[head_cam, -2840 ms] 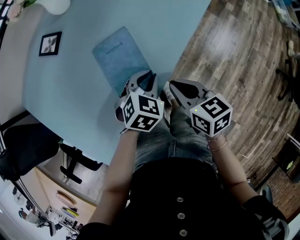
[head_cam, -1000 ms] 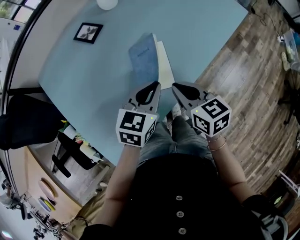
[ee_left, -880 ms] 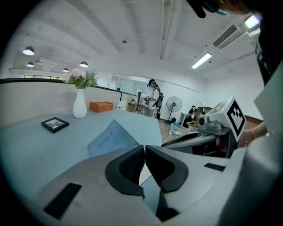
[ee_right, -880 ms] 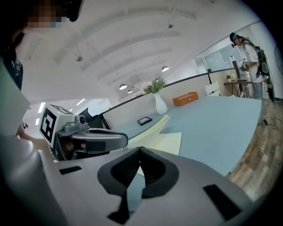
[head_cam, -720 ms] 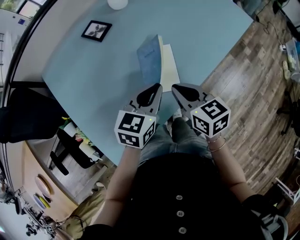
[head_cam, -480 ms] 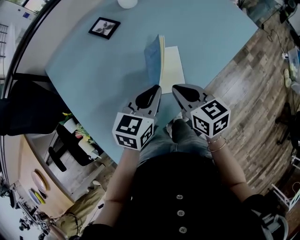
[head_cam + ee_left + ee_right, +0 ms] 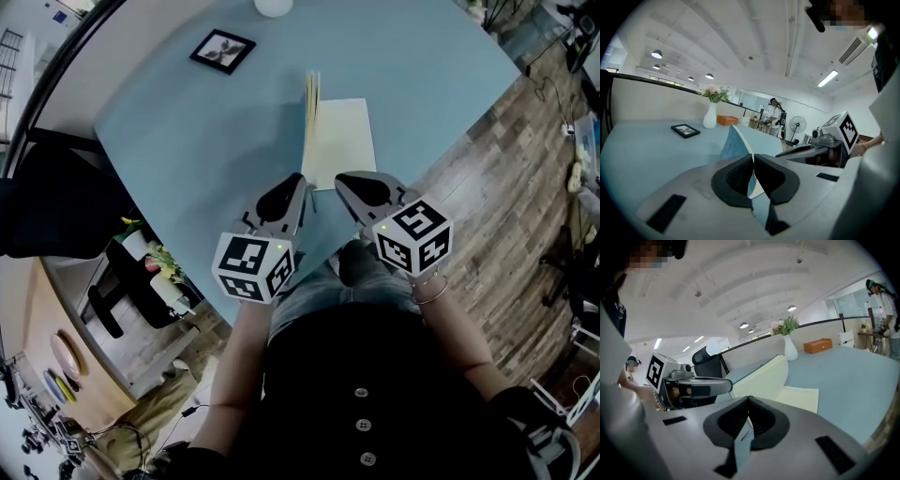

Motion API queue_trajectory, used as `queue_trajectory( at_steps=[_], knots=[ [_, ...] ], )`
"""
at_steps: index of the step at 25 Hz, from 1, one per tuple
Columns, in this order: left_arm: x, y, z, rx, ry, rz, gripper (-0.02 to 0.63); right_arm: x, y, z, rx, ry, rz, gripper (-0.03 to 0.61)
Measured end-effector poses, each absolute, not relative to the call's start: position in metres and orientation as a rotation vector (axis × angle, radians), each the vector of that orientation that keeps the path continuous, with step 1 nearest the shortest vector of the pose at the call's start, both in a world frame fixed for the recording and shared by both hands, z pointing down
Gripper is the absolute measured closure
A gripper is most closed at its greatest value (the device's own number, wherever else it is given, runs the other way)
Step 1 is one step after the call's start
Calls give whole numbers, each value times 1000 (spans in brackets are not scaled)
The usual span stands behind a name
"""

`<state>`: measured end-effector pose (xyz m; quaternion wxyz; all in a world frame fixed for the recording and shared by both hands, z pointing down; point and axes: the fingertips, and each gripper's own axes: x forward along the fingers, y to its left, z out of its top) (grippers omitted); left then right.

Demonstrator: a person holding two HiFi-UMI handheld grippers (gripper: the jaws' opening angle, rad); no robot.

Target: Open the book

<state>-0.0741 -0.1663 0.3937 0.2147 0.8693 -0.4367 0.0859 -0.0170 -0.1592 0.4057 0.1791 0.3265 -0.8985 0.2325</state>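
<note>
A blue-covered book point(image 7: 339, 141) lies on the light blue table point(image 7: 187, 131). Its cover and a wad of pages point(image 7: 310, 103) stand nearly upright, and a cream page lies flat to their right. My left gripper point(image 7: 298, 190) is at the book's near left corner, shut on the blue cover point(image 7: 733, 143), which rises just beyond its pads. My right gripper point(image 7: 341, 182) sits at the book's near edge with its pads together; whether they pinch anything is unclear. In the right gripper view the raised pages point(image 7: 759, 376) stand left of the flat page point(image 7: 799, 397).
A framed picture point(image 7: 223, 50) and a white vase point(image 7: 274, 6) stand at the table's far side, with an orange box point(image 7: 818, 345) beyond. Wooden floor point(image 7: 506, 159) lies to the right and a black chair point(image 7: 47, 206) to the left.
The book was closed at first. Its cover has swung up from leaning left to nearly upright, baring more of the cream page. Both grippers stayed at the book's near edge.
</note>
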Motion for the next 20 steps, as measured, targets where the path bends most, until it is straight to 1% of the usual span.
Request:
queue_trajectory(
  at_steps=[20],
  knots=[
    [-141,-167,416,2230,-1341,154,592,-71,-174,411,799,-2526,617,577]
  ],
)
